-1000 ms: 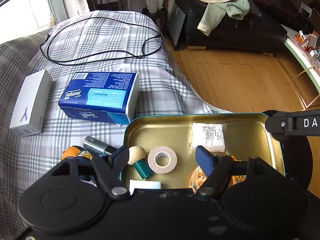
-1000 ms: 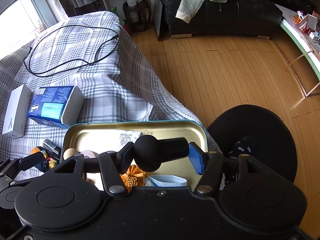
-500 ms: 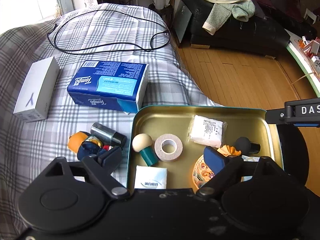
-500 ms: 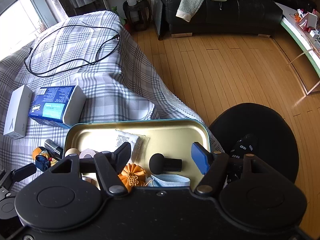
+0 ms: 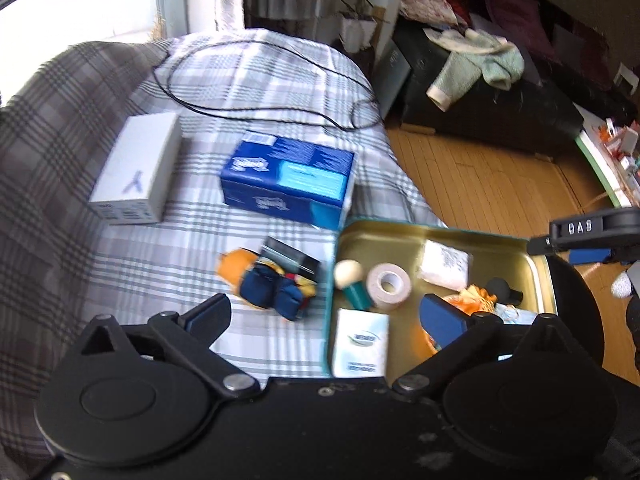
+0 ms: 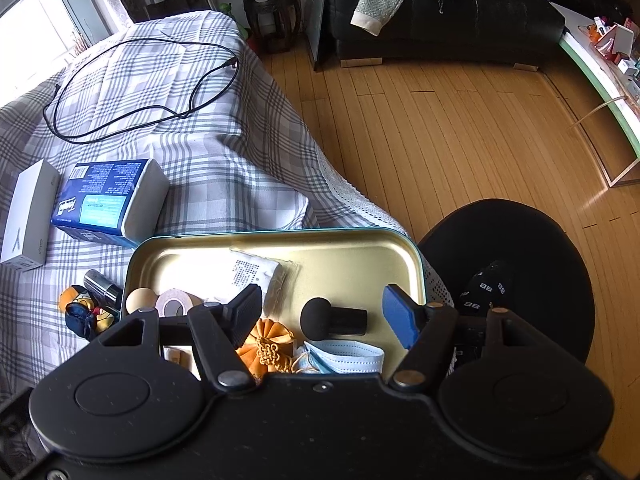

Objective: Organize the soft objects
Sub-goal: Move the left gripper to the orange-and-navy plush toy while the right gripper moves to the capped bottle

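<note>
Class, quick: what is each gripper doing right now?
Left gripper: open, holding nothing; jaws just opened wider.
Right gripper: open, holding nothing, over the black round-headed sponge.

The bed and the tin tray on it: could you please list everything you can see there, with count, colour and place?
tray: one, gold inside with teal rim, at the bed's near edge
gauze packet: one, white, in the tray's far part
tape roll: one, pale pink, in the tray
black sponge: one, lying in the tray
orange pouch: one, in the tray
face mask: one, light blue, in the tray
tissue pack: one, blue, on the bed beyond the tray
white box: one, on the bed
cable: one, black, looped on the bed
left claw: open, holding nothing
right claw: open, over the sponge
</note>
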Demonstrator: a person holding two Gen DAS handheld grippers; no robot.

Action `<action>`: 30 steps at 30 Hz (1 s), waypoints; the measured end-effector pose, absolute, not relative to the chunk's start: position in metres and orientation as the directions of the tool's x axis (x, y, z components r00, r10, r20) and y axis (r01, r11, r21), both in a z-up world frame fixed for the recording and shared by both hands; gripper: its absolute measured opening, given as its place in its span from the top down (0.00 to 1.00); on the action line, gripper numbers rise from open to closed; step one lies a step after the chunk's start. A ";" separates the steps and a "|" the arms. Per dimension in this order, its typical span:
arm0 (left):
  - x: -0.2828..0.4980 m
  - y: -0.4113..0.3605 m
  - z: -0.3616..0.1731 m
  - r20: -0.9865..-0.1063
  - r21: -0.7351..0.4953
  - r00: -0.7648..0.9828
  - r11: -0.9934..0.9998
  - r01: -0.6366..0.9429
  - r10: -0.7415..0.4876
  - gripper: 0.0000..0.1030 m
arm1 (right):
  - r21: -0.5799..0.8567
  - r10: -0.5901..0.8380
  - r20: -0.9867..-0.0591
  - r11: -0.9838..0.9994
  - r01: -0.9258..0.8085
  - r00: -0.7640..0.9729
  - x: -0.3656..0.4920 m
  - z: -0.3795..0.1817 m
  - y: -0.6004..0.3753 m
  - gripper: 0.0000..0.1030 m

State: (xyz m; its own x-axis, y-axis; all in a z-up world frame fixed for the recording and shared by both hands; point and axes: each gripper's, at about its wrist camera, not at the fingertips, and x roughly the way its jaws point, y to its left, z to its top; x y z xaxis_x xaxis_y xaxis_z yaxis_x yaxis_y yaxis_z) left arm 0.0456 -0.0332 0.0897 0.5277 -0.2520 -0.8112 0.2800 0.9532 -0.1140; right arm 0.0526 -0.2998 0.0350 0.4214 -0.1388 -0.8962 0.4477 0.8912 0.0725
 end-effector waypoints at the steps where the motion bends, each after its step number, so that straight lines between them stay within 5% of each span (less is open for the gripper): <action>1: 0.046 -0.024 0.095 -0.803 -0.116 0.543 0.957 0.266 -0.248 0.01 | 0.072 -0.138 -0.896 0.892 0.446 0.422 0.053 0.035 -0.298 0.38; 13: 0.047 0.070 0.126 -0.733 -0.113 0.660 0.987 0.117 -0.162 0.01 | 0.043 -0.123 -0.878 0.942 0.333 0.463 0.063 0.042 -0.230 0.38; 24: 0.071 0.133 0.088 -0.776 -0.012 0.629 0.995 -0.099 0.053 0.01 | 0.073 -0.037 -0.873 0.976 0.206 0.486 0.075 0.018 -0.149 0.38; 30: 0.084 0.150 0.060 -0.818 -0.026 0.572 0.990 -0.138 0.058 0.01 | 0.079 -0.010 -0.885 0.982 0.172 0.465 0.089 -0.004 -0.116 0.38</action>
